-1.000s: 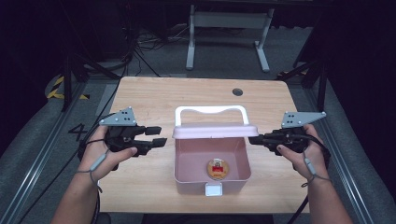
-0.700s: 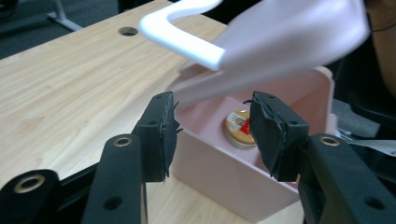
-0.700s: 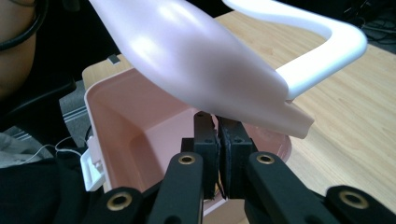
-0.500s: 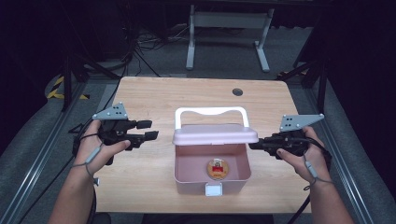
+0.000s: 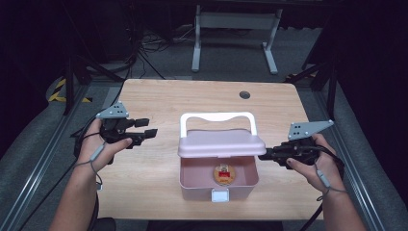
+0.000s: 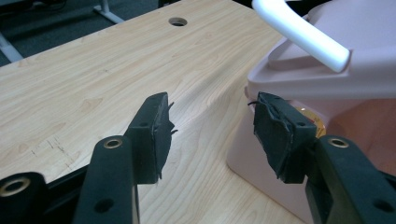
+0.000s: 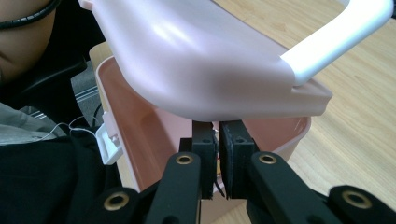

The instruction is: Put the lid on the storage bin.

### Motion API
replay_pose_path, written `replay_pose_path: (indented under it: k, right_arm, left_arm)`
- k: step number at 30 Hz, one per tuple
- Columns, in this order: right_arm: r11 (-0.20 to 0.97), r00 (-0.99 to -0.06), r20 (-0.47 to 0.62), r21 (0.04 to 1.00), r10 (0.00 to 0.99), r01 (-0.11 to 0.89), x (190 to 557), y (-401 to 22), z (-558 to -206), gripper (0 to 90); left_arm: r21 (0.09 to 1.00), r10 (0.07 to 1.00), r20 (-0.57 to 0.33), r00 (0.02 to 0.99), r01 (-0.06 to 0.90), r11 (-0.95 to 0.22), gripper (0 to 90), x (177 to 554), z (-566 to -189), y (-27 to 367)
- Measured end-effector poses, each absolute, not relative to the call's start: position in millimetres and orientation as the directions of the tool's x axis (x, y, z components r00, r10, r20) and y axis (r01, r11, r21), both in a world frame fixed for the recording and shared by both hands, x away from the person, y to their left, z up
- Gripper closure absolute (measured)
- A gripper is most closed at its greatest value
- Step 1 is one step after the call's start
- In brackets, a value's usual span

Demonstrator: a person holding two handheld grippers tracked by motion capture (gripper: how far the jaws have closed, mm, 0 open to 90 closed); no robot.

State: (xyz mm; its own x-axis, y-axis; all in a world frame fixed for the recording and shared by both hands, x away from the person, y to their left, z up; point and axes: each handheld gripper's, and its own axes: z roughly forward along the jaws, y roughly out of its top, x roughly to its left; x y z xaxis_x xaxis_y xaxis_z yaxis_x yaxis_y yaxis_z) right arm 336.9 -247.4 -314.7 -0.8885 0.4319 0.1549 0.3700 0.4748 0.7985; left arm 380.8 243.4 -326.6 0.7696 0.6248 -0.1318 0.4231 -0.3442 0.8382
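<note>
Pink box (image 5: 219,180) sits mid-table (image 5: 159,96), lid (image 5: 221,143) half raised. Right gripper (image 5: 263,156), jaws together, props lid edge from below w/ its tips. Left gripper (image 5: 149,127) hangs released, apart from box. Lift slow & steady so lid doesn't slip; left could brace box.

There was one tabletop (image 5: 159,96) of light wood, and it had one round hole (image 5: 245,95) near its far edge. On it stood one pink box (image 5: 219,180). The box had one lid (image 5: 221,143), one white handle (image 5: 216,118) and one white latch (image 5: 220,195) at the front. Inside the box lay one round item (image 5: 224,173), gold with a red middle. Two grippers were there, one left gripper (image 5: 150,127) and one right gripper (image 5: 262,156), and each had two black jaws. On each gripper sat one grey three-cornered plate, so two plates together. Two hands held them, one left hand (image 5: 103,144) and one right hand (image 5: 315,163).
</note>
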Motion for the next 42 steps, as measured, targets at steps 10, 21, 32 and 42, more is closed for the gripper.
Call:
replay_pose_path:
  k: [10, 21, 32, 42]
  right_arm:
    - [0.513, -0.895, 0.16, 0.771, 0.417, 0.377, 332.8, -246.6, -315.0, 85.7]
    - [0.558, -0.899, 0.157, 0.737, 0.408, 0.382, 329.9, -244.3, -316.3, 85.1]
    - [0.599, -0.901, 0.162, 0.698, 0.402, 0.393, 327.8, -240.7, -319.0, 84.8]
    - [0.652, -0.907, 0.168, 0.646, 0.386, 0.397, 325.7, -236.3, -322.8, 83.4]
  left_arm:
    - [0.822, 0.663, -0.119, 0.739, 0.448, -0.352, 46.2, 389.0, -335.5, 248.7]
    - [0.818, 0.68, -0.11, 0.725, 0.455, -0.353, 44.9, 393.9, -340.2, 255.1]
    - [0.811, 0.679, -0.119, 0.725, 0.465, -0.355, 44.7, 395.3, -342.2, 254.6]
    - [0.801, 0.668, -0.129, 0.733, 0.474, -0.365, 44.8, 399.1, -349.3, 250.9]
